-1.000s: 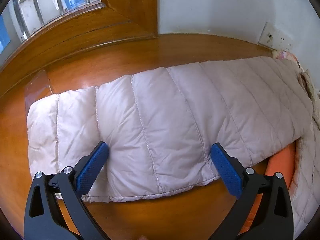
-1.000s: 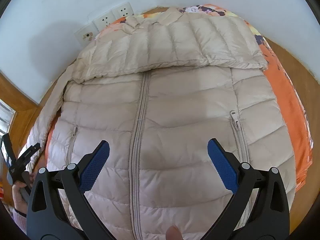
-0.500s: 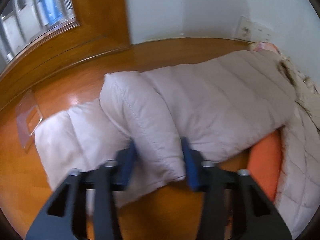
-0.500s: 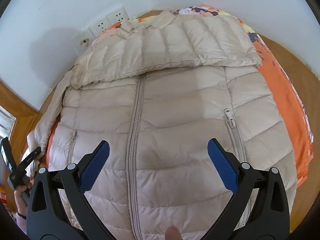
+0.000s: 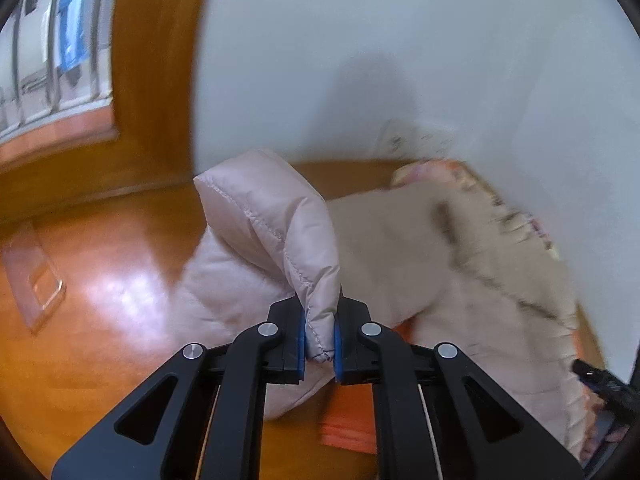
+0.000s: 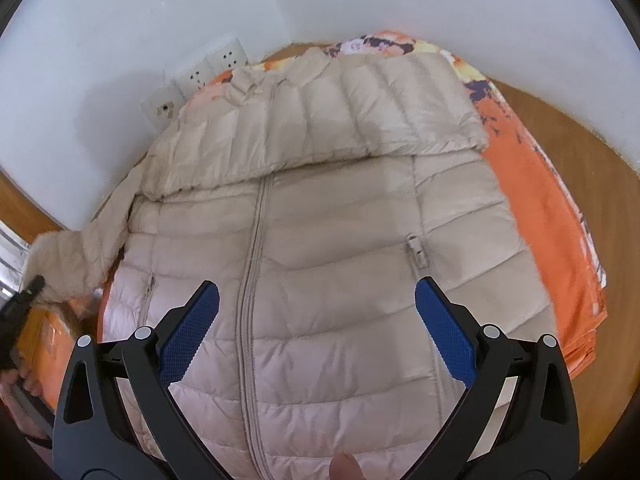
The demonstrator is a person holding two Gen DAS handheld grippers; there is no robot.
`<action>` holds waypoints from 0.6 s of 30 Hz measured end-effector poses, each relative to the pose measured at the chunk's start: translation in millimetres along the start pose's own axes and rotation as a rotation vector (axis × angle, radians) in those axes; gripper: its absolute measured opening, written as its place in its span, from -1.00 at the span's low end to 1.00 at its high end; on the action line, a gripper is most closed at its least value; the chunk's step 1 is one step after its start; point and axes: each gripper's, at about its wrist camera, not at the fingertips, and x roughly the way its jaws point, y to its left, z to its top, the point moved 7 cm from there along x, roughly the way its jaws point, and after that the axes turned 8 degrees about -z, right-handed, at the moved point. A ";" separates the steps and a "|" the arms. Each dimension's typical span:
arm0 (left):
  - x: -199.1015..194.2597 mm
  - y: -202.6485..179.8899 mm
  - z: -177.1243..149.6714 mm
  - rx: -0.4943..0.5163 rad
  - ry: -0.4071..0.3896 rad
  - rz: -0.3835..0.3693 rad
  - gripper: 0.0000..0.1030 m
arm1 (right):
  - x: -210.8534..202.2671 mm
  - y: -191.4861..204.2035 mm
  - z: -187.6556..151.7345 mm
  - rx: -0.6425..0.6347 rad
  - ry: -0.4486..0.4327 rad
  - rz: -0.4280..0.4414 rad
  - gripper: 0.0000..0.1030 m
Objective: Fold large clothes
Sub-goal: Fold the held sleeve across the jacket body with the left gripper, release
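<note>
A large beige quilted puffer jacket (image 6: 332, 248) lies front up, zipped, on an orange floral cloth (image 6: 544, 216). One sleeve is folded across its upper part. My left gripper (image 5: 319, 340) is shut on the other sleeve (image 5: 280, 224), pinching a fold and holding it lifted above the wooden surface. That lifted sleeve shows at the left edge of the right wrist view (image 6: 72, 268). My right gripper (image 6: 316, 336) is open and empty, hovering over the jacket's lower front, its fingers either side of the zip.
A white wall with sockets (image 6: 200, 72) stands right behind the jacket. A wood-framed window (image 5: 52, 52) is at the left. A clear plastic piece (image 5: 36, 276) lies on the glossy wooden surface (image 5: 100, 340).
My left gripper closed on the sleeve, lifted it off the wood and is carrying it right, toward the jacket body. My right gripper stayed open over the jacket.
</note>
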 end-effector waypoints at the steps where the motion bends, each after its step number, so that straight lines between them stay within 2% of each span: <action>1: -5.4 -11.5 3.6 0.014 -0.013 -0.016 -0.80 | -2.5 -3.0 1.5 0.001 -0.007 0.001 0.89; 9: -18.5 -81.0 23.6 0.100 -0.051 -0.100 -0.80 | -19.2 -31.7 9.6 0.030 -0.036 0.002 0.89; 18: -10.9 -158.5 26.4 0.173 -0.039 -0.205 -0.80 | -37.8 -75.9 22.9 0.072 -0.067 -0.027 0.89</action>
